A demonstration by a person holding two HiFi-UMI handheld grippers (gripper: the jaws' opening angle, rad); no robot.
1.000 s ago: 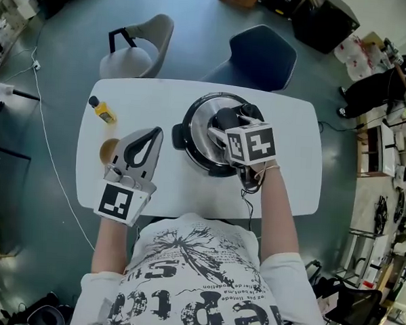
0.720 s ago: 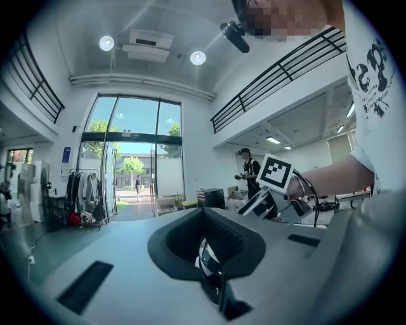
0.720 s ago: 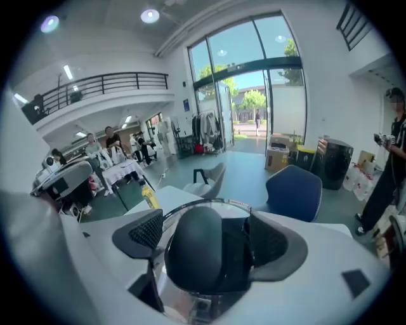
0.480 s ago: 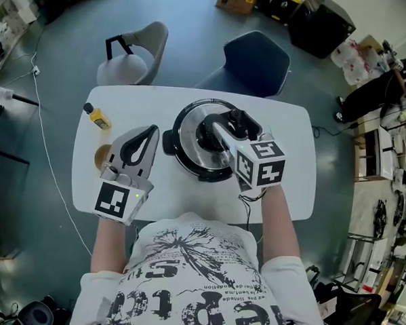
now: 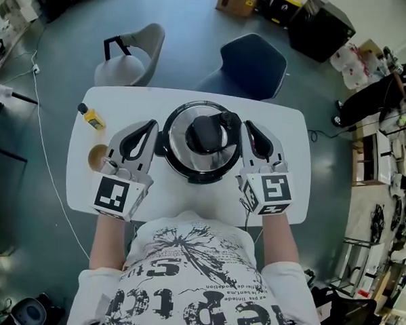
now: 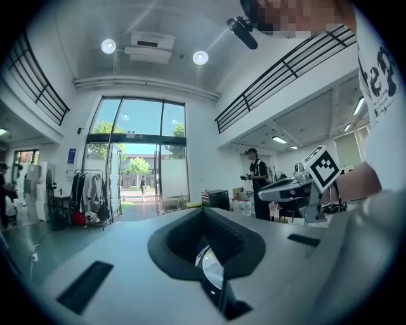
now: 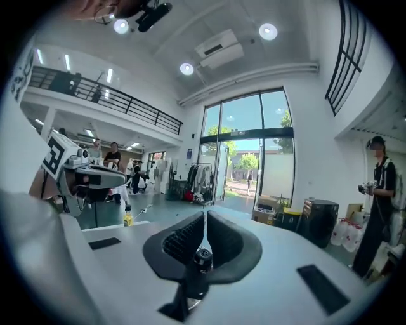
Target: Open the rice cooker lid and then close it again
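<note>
The rice cooker (image 5: pixel 189 161) sits mid-table (image 5: pixel 289 132) with its lid (image 5: pixel 220 159) down. From above the lid covers the whole body, so I cannot tell whether it is latched. My left gripper (image 5: pixel 153 125) lies level just beside the cooker's left edge, jaws together with nothing in them. In its own view a shiny sliver shows low between the pads, too small to name. My right gripper (image 5: pixel 248 125) is just beside the cooker's right edge. Its jaws have just closed and meet tip to tip on nothing. Both hands are mostly hidden behind the marker cubes. A small yellow bottle (image 5: pixel 92 116) stands near the table's left end. Nearer me, a round brown thing (image 5: pixel 92 157) is half covered by the left gripper, and I cannot make out what it is.
</note>
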